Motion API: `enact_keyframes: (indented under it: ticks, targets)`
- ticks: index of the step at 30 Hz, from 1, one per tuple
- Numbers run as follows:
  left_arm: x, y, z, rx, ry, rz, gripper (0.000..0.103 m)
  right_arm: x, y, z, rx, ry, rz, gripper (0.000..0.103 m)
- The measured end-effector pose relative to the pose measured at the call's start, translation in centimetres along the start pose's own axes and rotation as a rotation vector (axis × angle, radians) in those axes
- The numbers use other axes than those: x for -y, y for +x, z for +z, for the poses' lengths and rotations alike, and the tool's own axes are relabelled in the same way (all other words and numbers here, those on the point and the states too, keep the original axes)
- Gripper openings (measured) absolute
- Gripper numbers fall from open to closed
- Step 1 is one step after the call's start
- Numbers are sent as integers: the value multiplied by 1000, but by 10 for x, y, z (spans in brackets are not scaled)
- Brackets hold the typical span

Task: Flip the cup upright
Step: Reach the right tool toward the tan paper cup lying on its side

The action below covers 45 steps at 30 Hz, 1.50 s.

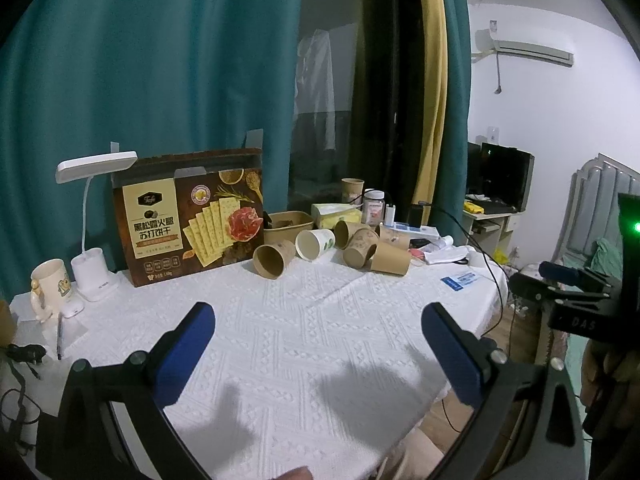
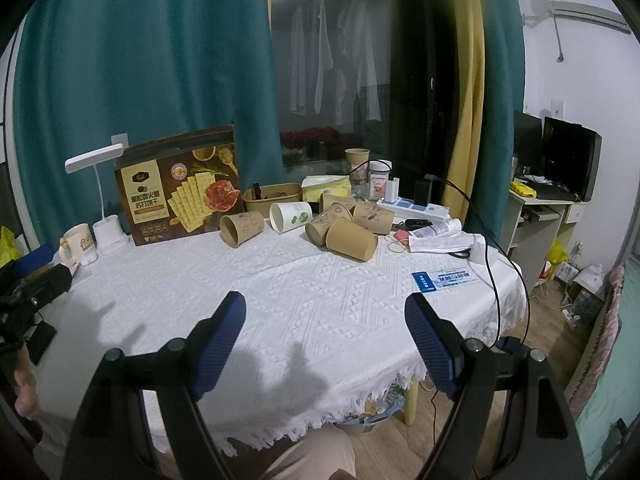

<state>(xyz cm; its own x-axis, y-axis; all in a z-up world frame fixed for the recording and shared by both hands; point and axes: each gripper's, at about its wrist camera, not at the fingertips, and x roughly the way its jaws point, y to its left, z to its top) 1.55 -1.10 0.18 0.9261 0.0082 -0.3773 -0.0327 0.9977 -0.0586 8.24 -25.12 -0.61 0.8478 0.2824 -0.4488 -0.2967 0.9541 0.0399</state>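
Several paper cups lie on their sides at the far middle of the white tablecloth (image 1: 280,320): a brown cup (image 1: 272,258) on the left, a white cup (image 1: 314,243) beside it, and a heap of brown cups (image 1: 376,250) to the right. They also show in the right wrist view: brown cup (image 2: 240,229), white cup (image 2: 290,216), heap (image 2: 344,228). My left gripper (image 1: 318,320) is open and empty, above the near table. My right gripper (image 2: 325,312) is open and empty, above the near edge, well short of the cups.
A cracker box (image 1: 188,216), a white desk lamp (image 1: 94,216) and a mug (image 1: 50,284) stand at the back left. A brown bowl (image 1: 288,226), tissues, a jar, a power strip (image 2: 416,206) and cables sit behind the cups. A blue card (image 2: 444,278) lies right.
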Motion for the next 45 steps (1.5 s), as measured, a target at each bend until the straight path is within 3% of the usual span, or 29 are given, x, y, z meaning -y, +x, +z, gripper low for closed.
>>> enact_keyframes:
  ticks: [6,12,21,27,34,45]
  targets:
    - [3,20,4,-38,-6,-4,103,14,17,4,-15,16,0,80]
    - [13,63,4,-149,3,-9,103,35,45,6,-41,33,-15,80]
    - [36,171,-10,-388,-54,-124,103,97,113,-4,-121,81,-94,80]
    - [72,253,-1,-475,-72,-210,103,141,154,-2,-138,108,-128,80]
    - [103,352,12,-568,-230,-213,103,176,198,-1,-183,141,-128,80]
    - [107,444,19,-635,-545,-166,103,203,240,3,-237,168,-104,80]
